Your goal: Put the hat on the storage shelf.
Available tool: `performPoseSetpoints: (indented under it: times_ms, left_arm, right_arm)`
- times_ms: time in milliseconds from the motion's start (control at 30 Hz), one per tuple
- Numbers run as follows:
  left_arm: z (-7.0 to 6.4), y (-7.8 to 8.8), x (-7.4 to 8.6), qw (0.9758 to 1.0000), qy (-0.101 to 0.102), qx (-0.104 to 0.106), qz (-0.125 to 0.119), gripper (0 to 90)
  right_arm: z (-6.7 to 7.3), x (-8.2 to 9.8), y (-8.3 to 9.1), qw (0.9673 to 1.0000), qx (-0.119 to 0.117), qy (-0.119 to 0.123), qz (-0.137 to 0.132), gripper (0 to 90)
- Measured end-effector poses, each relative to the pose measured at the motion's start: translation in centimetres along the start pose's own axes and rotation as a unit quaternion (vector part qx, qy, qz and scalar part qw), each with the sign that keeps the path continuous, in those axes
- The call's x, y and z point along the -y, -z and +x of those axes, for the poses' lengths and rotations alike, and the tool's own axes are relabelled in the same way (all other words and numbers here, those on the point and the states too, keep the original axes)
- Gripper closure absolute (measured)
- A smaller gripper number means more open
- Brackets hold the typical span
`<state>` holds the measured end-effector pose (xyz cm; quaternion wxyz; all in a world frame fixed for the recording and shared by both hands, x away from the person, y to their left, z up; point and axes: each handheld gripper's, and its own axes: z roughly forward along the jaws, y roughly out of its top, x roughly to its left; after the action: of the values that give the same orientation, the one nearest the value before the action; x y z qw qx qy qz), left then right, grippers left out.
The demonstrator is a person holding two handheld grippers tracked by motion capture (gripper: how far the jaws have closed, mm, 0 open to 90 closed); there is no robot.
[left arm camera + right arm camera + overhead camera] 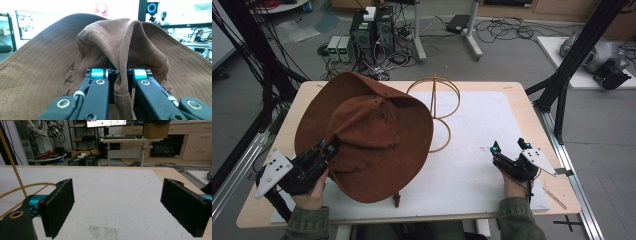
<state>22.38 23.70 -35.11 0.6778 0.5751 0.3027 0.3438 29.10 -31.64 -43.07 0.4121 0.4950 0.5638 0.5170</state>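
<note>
A wide-brimmed brown hat (367, 135) is held tilted above the left half of the white mat (482, 125). My left gripper (332, 147) is shut on a fold of the hat's brim (122, 85), pinched between its black jaws. A gold wire hat stand (434, 97) stands on the mat just behind and right of the hat, partly hidden by it. Its ring base and upright rod (11, 162) show at the left of the right gripper view. My right gripper (510, 146) rests low over the mat's right side, open, nothing between its pads (61, 207).
The wooden table (522, 100) ends close to the right gripper at the right and front edges. A black frame post (572, 65) rises off the table's right rear corner. Computers and cables (372, 35) lie on the floor behind.
</note>
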Motion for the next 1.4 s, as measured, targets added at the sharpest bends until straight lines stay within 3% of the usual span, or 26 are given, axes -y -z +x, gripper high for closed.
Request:
performPoseSetpoints:
  times_ms: [333,567,933,1200,1400]
  left_arm:
    - [0.3,-1.6,-1.2,0.9996,-0.003,0.007,-0.026,87.5]
    - [0.4,-4.0,-1.6,0.9993,0.004,0.023,-0.03,87.5]
    - [0.2,-7.3,-1.9,0.9986,0.011,0.048,-0.021,87.4]
    - [-0.1,-10.4,-3.0,0.9971,0.014,0.073,-0.018,87.4]
    - [-0.2,-12.5,-3.5,0.9971,0.005,0.076,-0.009,87.4]
  right_arm:
    - [0.0,0.0,0.0,1.0,-0.001,0.0,0.0,11.1]
    - [-0.1,0.0,-0.1,1.0,-0.001,0.005,0.0,11.1]
    - [0.0,0.0,-0.2,1.0,-0.005,0.007,0.002,11.1]
    - [0.1,0.1,-0.1,0.9999,-0.008,0.007,0.004,11.1]
    - [0.2,0.1,-0.2,0.9999,-0.011,0.007,0.005,11.1]
